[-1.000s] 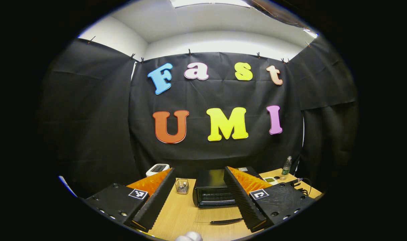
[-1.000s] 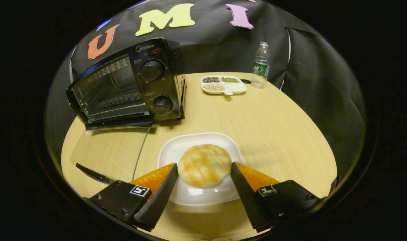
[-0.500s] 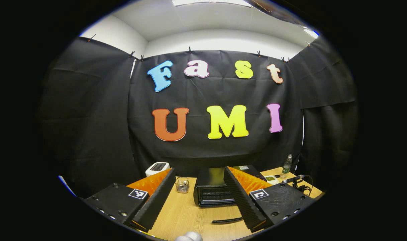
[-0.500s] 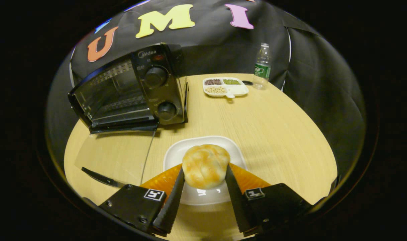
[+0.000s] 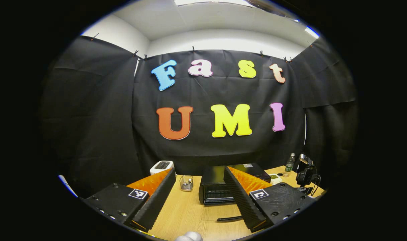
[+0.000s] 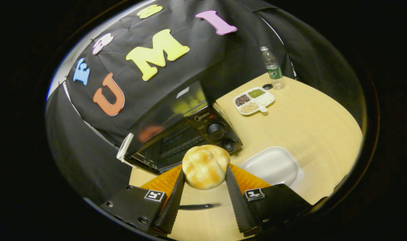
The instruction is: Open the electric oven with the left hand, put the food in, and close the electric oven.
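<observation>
Partly hidden oven (image 5: 220, 187) behind left gripper (image 5: 199, 195).

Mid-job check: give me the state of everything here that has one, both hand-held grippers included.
Oven: door down, open.
Bun: held above the table.
White plate: empty, on the table.
Right hand-held gripper: shut on the bun.
Left hand-held gripper: open, holding nothing.
Divided dish: three compartments filled.
Bottle: upright, capped.
</observation>
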Demonstrator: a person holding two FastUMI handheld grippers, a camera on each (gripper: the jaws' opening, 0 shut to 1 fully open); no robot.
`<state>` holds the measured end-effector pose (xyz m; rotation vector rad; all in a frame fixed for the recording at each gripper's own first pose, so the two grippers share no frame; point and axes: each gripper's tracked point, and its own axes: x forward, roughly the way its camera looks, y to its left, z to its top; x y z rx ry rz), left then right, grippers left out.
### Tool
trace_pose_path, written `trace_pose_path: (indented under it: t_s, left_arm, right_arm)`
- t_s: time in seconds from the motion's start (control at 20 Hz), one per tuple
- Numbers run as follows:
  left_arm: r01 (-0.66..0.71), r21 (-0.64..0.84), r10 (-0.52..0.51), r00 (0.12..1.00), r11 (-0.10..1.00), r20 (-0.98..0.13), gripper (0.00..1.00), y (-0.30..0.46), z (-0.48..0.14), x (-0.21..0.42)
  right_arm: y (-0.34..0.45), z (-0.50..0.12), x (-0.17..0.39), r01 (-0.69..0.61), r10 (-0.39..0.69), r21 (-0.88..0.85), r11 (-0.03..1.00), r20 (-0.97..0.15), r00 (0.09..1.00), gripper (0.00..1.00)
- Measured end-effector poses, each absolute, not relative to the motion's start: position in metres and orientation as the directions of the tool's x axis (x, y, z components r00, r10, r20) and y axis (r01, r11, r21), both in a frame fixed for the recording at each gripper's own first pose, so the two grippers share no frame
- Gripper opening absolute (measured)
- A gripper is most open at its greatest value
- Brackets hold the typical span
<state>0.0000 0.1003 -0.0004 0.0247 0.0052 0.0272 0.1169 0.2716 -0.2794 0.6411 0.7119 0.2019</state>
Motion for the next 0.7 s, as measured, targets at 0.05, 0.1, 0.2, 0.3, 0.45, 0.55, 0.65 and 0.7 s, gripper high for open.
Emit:
trace_pose_path:
  t_s: [0.05, 0.1, 0.2, 0.3, 0.45, 0.55, 0.65, 0.7]
  left_arm:
    - [-0.028, 0.024, 0.028, 1.0, 0.999, -0.003, 0.84, 0.101, -0.002, -0.002]
    - [-0.026, 0.023, 0.026, 1.0, 0.999, -0.004, 0.95, 0.101, -0.002, -0.002]
    - [-0.028, 0.021, 0.028, 1.0, 0.999, -0.008, 0.95, 0.104, -0.005, -0.002]
    - [-0.026, 0.022, 0.027, 1.0, 0.999, -0.016, 0.84, 0.105, -0.007, -0.004]
    - [-0.021, 0.036, 0.022, 0.999, 0.999, -0.028, 0.95, 0.107, -0.01, -0.006]
    - [-0.016, 0.041, 0.017, 0.999, 0.999, -0.031, 0.9, 0.108, -0.011, -0.005]
    - [-0.011, 0.04, 0.012, 0.999, 0.999, -0.036, 0.95, 0.109, -0.012, -0.001]
    - [-0.012, 0.043, 0.014, 0.999, 0.999, -0.037, 0.95, 0.11, -0.012, -0.001]
  right_arm:
    - [0.281, -0.277, 0.12, 0.036, 0.387, 0.617, 0.786, -0.537, 0.75, 0.7]
    - [0.289, -0.28, 0.122, 0.035, 0.389, 0.616, 0.787, -0.54, 0.747, 0.7]
    - [0.313, -0.287, 0.13, 0.046, 0.396, 0.632, 0.774, -0.539, 0.743, 0.7]
    - [0.334, -0.298, 0.139, 0.059, 0.383, 0.624, 0.78, -0.549, 0.742, 0.7]
    - [0.367, -0.314, 0.158, 0.088, 0.375, 0.637, 0.766, -0.554, 0.743, 0.7]
    - [0.383, -0.318, 0.173, 0.101, 0.354, 0.633, 0.768, -0.55, 0.756, 0.7]
    - [0.39, -0.323, 0.189, 0.109, 0.316, 0.609, 0.786, -0.546, 0.776, 0.7]
    - [0.394, -0.327, 0.195, 0.122, 0.301, 0.602, 0.789, -0.553, 0.777, 0.7]
